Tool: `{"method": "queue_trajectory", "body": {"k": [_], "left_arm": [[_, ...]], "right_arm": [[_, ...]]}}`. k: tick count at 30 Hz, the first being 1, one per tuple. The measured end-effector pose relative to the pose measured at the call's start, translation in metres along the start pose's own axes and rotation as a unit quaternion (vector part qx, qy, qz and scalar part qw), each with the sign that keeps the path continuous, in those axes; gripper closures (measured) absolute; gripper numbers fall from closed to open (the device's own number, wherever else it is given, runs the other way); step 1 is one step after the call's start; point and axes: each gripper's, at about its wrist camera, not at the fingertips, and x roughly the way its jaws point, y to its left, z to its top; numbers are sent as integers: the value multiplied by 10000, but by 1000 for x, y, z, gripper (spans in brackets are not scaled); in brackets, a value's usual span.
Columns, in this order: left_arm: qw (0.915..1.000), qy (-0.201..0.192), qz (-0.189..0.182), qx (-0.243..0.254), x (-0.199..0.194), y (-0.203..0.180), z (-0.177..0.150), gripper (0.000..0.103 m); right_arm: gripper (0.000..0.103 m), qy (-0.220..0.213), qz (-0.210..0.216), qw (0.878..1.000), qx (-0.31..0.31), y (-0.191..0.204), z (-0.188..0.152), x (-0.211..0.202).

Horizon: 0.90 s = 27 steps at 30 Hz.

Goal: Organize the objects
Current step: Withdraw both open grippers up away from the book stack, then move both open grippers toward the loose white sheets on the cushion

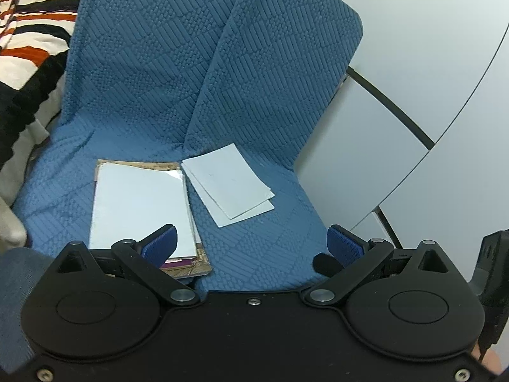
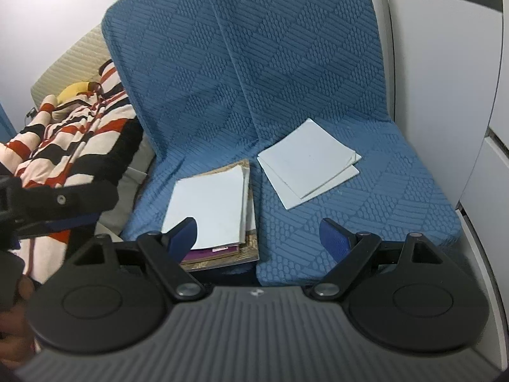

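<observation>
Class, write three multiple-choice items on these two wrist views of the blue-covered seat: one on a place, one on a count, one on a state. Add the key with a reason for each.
1. Where do the loose white sheets lie, relative to the stack of books?
A. to its right on the blue seat cover
B. on top of it
C. on the striped blanket

2. How many loose white sheets lie there?
A. two
B. five
C. none

3. How stands the right claw?
A. shut on a sheet
B. open, holding nothing
C. shut on a book

Key:
1 A: the sheets lie apart from the stack, to its right on the cover.
2 A: one sheet overlaps another, whose edge shows beneath.
3 B: its blue pads stand wide apart over the seat with nothing between them.
</observation>
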Motion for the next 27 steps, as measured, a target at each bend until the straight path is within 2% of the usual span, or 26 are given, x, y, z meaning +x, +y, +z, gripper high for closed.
{"method": "queue_trajectory", "body": {"k": [8, 19, 22, 27], "left_arm": [[9998, -15, -182, 55, 33, 14, -3, 2], [9998, -29, -147, 87, 62, 24, -13, 2], [9992, -151, -351, -77, 74, 30, -13, 3], [9993, -158, -319, -116, 98, 34, -7, 3]], "right_arm": [[17, 2, -193, 9998, 31, -17, -14, 26], [17, -49, -315, 9994, 161, -32, -24, 49], [17, -89, -373, 9992, 120, -37, -24, 58], [17, -103, -530, 9985, 90, -54, -25, 78]]}}
